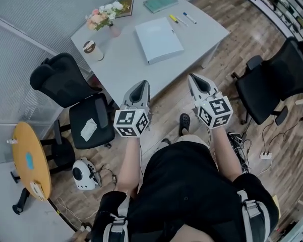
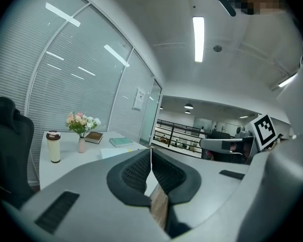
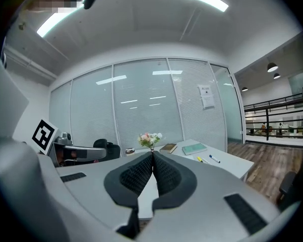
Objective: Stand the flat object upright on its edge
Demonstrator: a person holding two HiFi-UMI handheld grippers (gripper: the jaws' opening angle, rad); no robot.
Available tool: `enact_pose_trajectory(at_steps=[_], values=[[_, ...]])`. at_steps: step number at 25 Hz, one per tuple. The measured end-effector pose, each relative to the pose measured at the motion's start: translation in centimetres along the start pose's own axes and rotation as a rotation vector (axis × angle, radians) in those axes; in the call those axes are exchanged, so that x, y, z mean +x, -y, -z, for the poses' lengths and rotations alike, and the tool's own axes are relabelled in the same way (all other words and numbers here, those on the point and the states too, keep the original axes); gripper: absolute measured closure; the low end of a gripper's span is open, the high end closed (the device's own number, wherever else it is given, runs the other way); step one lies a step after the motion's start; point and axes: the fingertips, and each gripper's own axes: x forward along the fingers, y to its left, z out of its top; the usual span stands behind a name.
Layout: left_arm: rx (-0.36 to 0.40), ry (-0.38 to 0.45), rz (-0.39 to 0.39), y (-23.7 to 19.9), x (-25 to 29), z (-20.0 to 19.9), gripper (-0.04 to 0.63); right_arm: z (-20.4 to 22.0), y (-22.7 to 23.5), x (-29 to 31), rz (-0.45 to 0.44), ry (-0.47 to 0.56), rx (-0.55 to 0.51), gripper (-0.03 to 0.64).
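1. While both tools hang over the wooden floor (image 1: 227,14), short of the near edge of the grey surface (image 1: 122,70), the left hand-held gripper (image 1: 140,86) is clenched. Its black ribbed pads (image 2: 134,170) meet in a thin line with nothing between them.
2. Right hand-held gripper (image 1: 195,79): likewise clenched and empty, pads pressed together. It is held beside the left one, and both point toward the surface.
3. White binder (image 1: 159,39), the flat object of the task: it lies on its broad face near the middle of the surface. It sits beyond both sets of tips and well apart from them, touched by neither.
4. Far side of the surface: a green book (image 1: 160,2) lies flat near the far edge. A few pens (image 1: 182,18) lie just beside the binder's far right corner.
5. Left end of the surface: a vase of flowers (image 1: 106,15) stands upright with a brown book (image 1: 124,7) lying just beside it. A lidded cup (image 1: 93,50) stands upright nearer the person, close to the left edge.
6. Surroundings: one black office chair (image 1: 70,92) stands on the person's left of the surface, and a second chair (image 1: 272,82) stands to the right. A round yellow table (image 1: 31,160) stands near the left chair.
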Motion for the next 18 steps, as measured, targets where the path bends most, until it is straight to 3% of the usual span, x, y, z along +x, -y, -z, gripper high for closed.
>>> enact_pose_trajectory(at_steps=[18], values=[[-0.014,0.019,-0.115,1.7,14.1,-3.3,0.571,-3.7,13.0,8.2,-0.148,-0.027,0.0,0.6]])
